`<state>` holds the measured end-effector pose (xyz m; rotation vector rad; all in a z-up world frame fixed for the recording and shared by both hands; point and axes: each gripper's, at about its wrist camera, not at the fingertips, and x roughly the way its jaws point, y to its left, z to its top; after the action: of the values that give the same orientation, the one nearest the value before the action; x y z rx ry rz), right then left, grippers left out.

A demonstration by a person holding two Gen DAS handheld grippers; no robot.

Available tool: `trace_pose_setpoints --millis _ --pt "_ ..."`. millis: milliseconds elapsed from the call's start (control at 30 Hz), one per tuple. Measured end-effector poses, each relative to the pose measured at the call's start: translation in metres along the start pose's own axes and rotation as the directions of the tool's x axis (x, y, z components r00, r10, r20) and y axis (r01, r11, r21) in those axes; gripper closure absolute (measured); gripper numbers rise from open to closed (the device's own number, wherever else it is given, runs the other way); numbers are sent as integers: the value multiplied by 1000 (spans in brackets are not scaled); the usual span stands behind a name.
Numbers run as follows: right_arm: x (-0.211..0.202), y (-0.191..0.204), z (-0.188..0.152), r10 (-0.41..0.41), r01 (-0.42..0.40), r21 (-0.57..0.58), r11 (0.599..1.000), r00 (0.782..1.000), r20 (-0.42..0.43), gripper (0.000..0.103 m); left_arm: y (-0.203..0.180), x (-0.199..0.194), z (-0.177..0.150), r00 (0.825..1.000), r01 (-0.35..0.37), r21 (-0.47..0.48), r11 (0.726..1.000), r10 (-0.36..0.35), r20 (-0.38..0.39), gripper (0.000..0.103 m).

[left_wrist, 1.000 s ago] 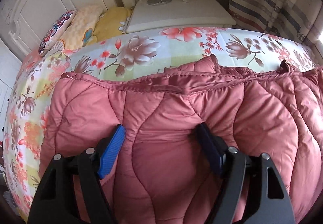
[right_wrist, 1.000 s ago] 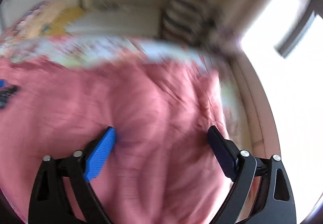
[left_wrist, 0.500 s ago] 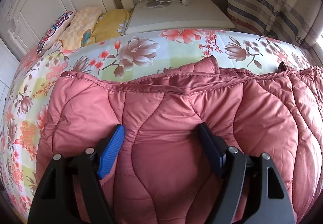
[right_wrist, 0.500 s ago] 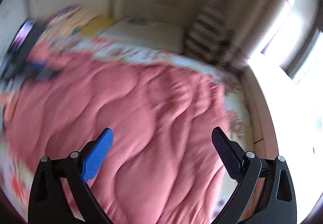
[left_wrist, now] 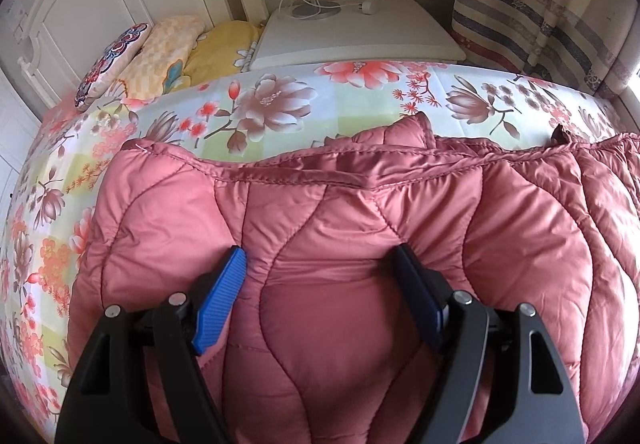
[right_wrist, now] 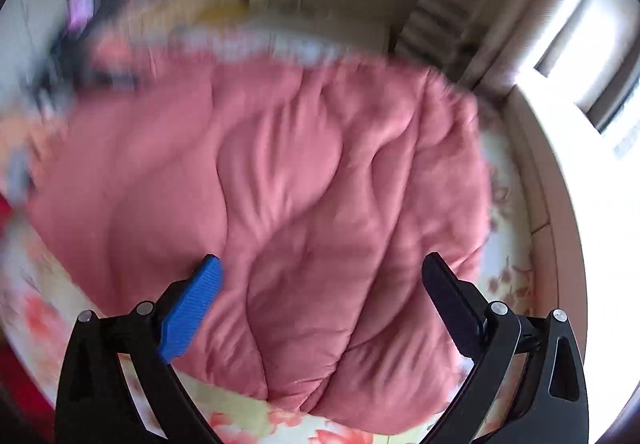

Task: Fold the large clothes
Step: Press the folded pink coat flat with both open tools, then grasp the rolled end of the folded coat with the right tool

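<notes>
The pink quilted jacket point(left_wrist: 360, 244) is lying spread on the bed point(left_wrist: 280, 100), over the floral bedsheet, with its stitched top hem running across the left wrist view and a collar-like bump poking up behind that hem. It looks already doubled over, judging by the thick puffy edge, though how many layers there are can't be told.

The left tongs point(left_wrist: 320, 264) are pressing down into the padding. The blue pad point(left_wrist: 224, 296) and the dark pad point(left_wrist: 416, 296) are standing apart with a bulge of fabric pushed up between them. They are touching the jacket on both sides, but not pinched together, so they read as apart and resting in the fabric rather than clamped.

The right tongs point(right_wrist: 320, 276) are wide apart, hovering above the jacket near its lower edge and gripping nothing. The right wrist view is motion-blurred, so finer detail is lost. A dark blurred shape at its upper left is probably the other tool, but that can't be confirmed.

The step in hand looks like flattening or pinning a fold with the left while the right repositions for the next grab. Judged from this, the next move calls for the right tongs to drop to a free edge or corner on the near side, close on the thick padding with a deep bite, and carry it across. The left would hold the jacket down or release in time. The slick puffy fabric could slip out of a shallow pinch.

Pillows point(left_wrist: 160, 44) and a white nightstand point(left_wrist: 352, 32) are sitting beyond the bed, not involved.
</notes>
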<state>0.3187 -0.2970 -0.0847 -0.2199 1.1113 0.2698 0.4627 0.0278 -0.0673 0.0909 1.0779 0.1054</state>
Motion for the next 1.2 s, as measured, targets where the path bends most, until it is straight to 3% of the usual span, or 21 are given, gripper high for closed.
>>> trace_pose_setpoints --millis 133,300,433,600,667,767,867,933,967,1067,1133,1200 --pt "22 -15 -5 101 -100 72 992 995 -15 4 4 -8 -2 1000 18 -22 1000 -18 4 30" --pt "27 -16 1 115 -112 60 992 992 -43 4 1 -75 -32 992 73 -12 997 -71 100 30" --pt "27 -15 -2 108 -106 64 992 993 -41 4 -34 -98 -52 986 129 73 989 -136 99 29" --pt "28 -15 1 116 -113 82 990 993 -32 4 -68 -67 -36 995 81 102 992 -85 44 27" --pt "21 -20 -4 121 -119 124 985 993 -2 5 -77 -57 -30 998 26 118 993 -32 48 26" --pt "-14 -14 -21 24 -40 181 983 996 87 5 -82 -50 -29 999 -16 131 991 11 36 23" --pt "-45 3 -47 -85 51 191 980 981 176 5 -78 -48 -32 999 -16 108 994 11 49 19" --pt "-55 6 -67 -126 81 231 969 975 185 5 -73 -46 -33 999 -9 96 995 4 53 16" --pt "-58 3 -76 -121 70 263 962 976 183 5 -71 -46 -33 999 -4 92 996 0 53 16" --pt "-64 -8 -104 -14 -65 409 910 982 188 5 -70 -45 -33 999 1 85 996 -6 52 16" --pt "-60 -15 -121 117 -213 511 833 970 214 5 -69 -46 -34 999 0 82 997 -5 54 15" --pt "-47 -12 -128 179 -264 569 779 963 202 5 -68 -45 -34 998 -2 81 997 -2 58 15"
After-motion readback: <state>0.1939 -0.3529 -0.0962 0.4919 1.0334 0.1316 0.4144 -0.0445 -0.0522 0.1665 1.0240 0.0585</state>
